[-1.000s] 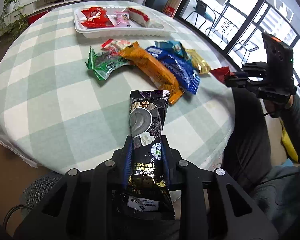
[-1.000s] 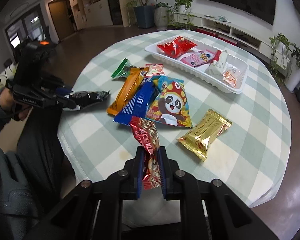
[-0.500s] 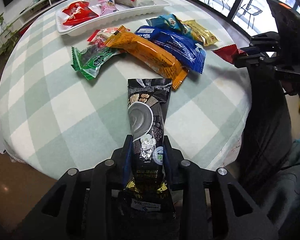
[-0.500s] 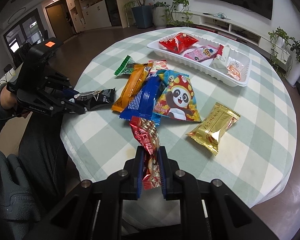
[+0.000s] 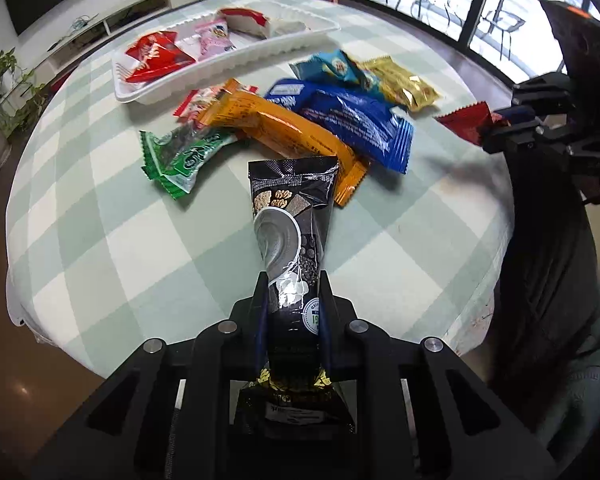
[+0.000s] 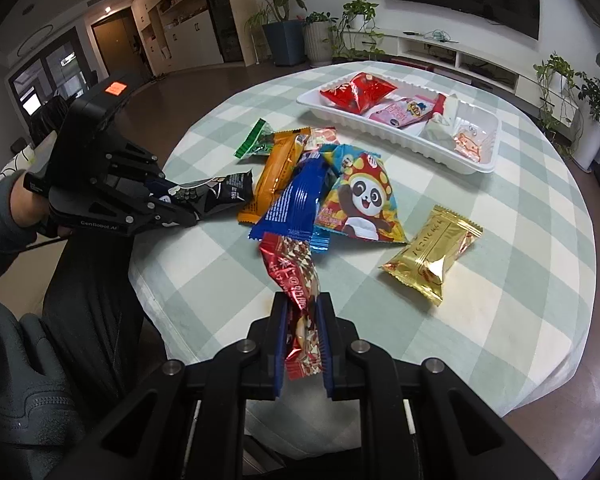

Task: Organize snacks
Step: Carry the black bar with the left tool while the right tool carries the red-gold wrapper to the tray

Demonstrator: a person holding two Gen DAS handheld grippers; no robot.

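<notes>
My left gripper [image 5: 291, 300] is shut on a long black snack packet [image 5: 290, 220], held above the near table edge; it also shows in the right wrist view [image 6: 212, 196]. My right gripper [image 6: 303, 312] is shut on a red snack packet [image 6: 294, 276], seen at the right in the left wrist view [image 5: 466, 122]. A white tray [image 6: 480, 160] at the far side holds several snacks. Loose on the table lie an orange bar [image 5: 284, 132], a blue packet [image 5: 352, 120], a green packet [image 5: 184, 154], a panda packet [image 6: 360, 200] and a gold packet [image 6: 432, 256].
The round table has a green and white checked cloth [image 5: 100, 220]. The person's dark-clothed legs [image 6: 92, 300] are at the near edge between the grippers. Plants, a low TV cabinet and windows stand around the room.
Both grippers have moved forward over the table toward the snack pile, each still holding its packet. The snacks on the table have not moved.
</notes>
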